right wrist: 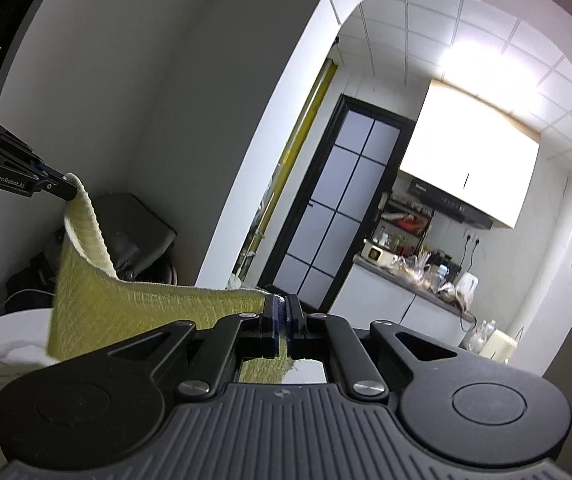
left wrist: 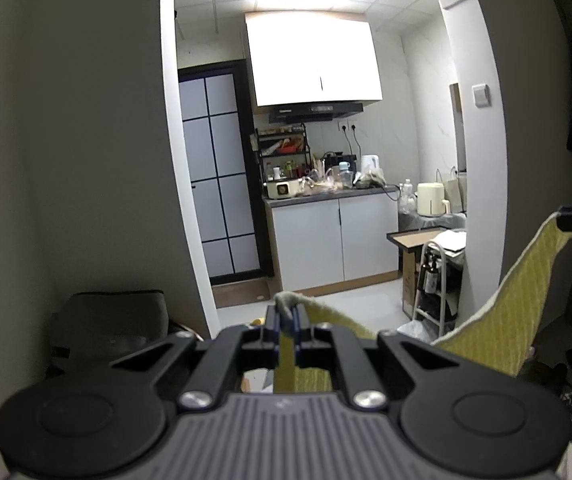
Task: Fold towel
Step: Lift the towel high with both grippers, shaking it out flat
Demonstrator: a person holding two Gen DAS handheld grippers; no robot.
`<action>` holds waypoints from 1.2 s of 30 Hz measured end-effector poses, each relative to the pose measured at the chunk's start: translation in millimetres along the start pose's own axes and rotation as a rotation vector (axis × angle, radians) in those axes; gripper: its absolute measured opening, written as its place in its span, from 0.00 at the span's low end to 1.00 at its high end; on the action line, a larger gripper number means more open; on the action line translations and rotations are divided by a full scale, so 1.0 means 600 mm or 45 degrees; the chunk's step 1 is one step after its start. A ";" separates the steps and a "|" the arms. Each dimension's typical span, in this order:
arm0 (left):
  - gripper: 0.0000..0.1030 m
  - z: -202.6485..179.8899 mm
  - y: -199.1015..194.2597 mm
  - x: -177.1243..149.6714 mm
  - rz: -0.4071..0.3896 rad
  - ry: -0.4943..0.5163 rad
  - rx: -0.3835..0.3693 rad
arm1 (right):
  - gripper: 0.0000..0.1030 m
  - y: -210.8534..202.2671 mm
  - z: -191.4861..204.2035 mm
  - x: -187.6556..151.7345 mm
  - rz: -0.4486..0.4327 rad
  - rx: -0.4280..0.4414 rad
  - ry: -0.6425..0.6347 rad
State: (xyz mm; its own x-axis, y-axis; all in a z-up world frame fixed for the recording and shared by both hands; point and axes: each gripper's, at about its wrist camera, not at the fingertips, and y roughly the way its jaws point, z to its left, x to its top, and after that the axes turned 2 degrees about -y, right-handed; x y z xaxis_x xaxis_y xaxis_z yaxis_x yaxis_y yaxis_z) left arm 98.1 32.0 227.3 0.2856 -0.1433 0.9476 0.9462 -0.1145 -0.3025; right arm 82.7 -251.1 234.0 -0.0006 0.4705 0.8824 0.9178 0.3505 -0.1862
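2 grippers [left wrist: 286,316], towel [left wrist: 518,304], archway [left wrist: 190,200] ahead

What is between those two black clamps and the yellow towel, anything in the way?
Nothing visible. The left gripper and the right gripper are each shut directly on the yellow towel, which hangs slack between them in the air.

Yellow-green towel [right wrist: 126,312] of soft cloth with a ribbed, woven texture and a paler fuzzy hem. Both grippers, the left gripper [left wrist: 286,316] and the right gripper [right wrist: 282,312], are matt black plastic with shiny metal screws and grooved grey bodies. Glossy white kitchen cabinets [left wrist: 338,240], a dark smooth countertop [left wrist: 326,194], and a frosted glass door [left wrist: 218,184] in a black frame.
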 end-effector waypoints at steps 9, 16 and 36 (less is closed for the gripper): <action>0.07 0.018 -0.013 0.015 0.017 0.009 0.016 | 0.04 0.007 -0.002 0.017 -0.016 0.018 0.014; 0.07 0.030 -0.008 0.022 0.044 0.030 0.015 | 0.04 0.020 0.002 0.018 -0.014 0.030 0.018; 0.07 0.051 0.085 0.070 0.027 0.025 -0.001 | 0.04 0.098 -0.035 0.045 -0.024 -0.007 -0.015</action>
State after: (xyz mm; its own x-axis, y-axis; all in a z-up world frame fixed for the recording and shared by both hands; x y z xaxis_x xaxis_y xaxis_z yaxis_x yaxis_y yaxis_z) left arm 162.6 50.0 254.6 0.3023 -0.1652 0.9388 0.9399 -0.1123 -0.3224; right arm 145.1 -234.5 256.0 -0.0228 0.4735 0.8805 0.9199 0.3548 -0.1670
